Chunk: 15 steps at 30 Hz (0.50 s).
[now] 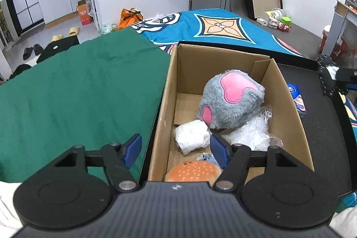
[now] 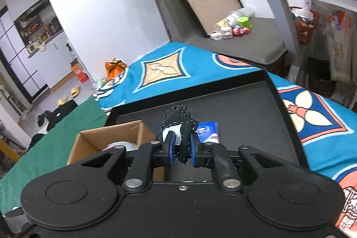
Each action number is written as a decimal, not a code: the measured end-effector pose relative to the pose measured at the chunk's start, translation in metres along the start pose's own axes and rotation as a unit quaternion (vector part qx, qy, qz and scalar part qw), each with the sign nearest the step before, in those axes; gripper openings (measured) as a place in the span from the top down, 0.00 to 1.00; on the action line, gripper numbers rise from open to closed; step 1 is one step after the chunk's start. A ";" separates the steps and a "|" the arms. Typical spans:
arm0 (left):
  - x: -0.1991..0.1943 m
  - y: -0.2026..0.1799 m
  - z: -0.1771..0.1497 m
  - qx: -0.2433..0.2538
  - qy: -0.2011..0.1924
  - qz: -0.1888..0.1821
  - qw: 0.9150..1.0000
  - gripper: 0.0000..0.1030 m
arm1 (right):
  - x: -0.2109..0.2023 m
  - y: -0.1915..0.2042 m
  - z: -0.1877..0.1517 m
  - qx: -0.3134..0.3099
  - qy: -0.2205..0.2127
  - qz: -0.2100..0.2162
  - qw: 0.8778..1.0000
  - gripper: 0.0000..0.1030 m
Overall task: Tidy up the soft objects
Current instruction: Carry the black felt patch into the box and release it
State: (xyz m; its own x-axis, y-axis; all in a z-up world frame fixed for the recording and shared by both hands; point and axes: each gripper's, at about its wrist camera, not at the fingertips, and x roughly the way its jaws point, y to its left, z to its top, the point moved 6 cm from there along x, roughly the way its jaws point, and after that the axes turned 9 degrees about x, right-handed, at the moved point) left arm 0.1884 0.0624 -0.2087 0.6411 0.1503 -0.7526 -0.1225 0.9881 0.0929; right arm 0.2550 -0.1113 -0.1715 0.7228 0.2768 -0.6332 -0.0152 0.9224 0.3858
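Observation:
A cardboard box [image 1: 169,90] stands on a black tray [image 1: 321,131]. It holds a grey and pink plush [image 1: 232,99], a white wad [image 1: 193,136], clear plastic wrap [image 1: 252,131] and a burger plush [image 1: 193,172]. My left gripper [image 1: 175,148] is open and empty over the box's near left wall. My right gripper [image 2: 181,148] is shut on a black and white soft toy [image 2: 179,124], held above the tray to the right of the box [image 2: 93,144]. The toy also shows at the right edge of the left wrist view [image 1: 328,75].
A blue packet [image 1: 296,97] lies on the tray right of the box, also in the right wrist view [image 2: 208,132]. A green cloth [image 1: 78,90] covers the surface to the left. A blue patterned blanket [image 2: 160,68] lies behind. Small toys [image 2: 234,28] sit on a grey bench.

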 end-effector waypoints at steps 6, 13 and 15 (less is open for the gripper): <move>-0.004 0.011 -0.004 -0.016 -0.008 -0.011 1.000 0.46 | -0.005 0.028 -0.010 -0.013 0.005 0.020 1.000 0.86; -0.005 0.019 -0.013 -0.030 -0.006 -0.021 0.999 0.63 | -0.007 0.050 -0.022 -0.023 0.014 0.031 0.999 0.86; -0.005 0.021 -0.015 -0.034 -0.005 -0.024 0.999 0.67 | -0.008 0.057 -0.026 -0.027 0.016 0.034 0.999 0.86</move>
State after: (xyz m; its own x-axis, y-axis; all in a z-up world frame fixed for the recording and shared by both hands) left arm 0.1712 0.0814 -0.2133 0.6545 0.1029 -0.7490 -0.1426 0.9897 0.0113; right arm 0.2302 -0.0541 -0.1619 0.6961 0.3478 -0.6281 -0.1019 0.9138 0.3931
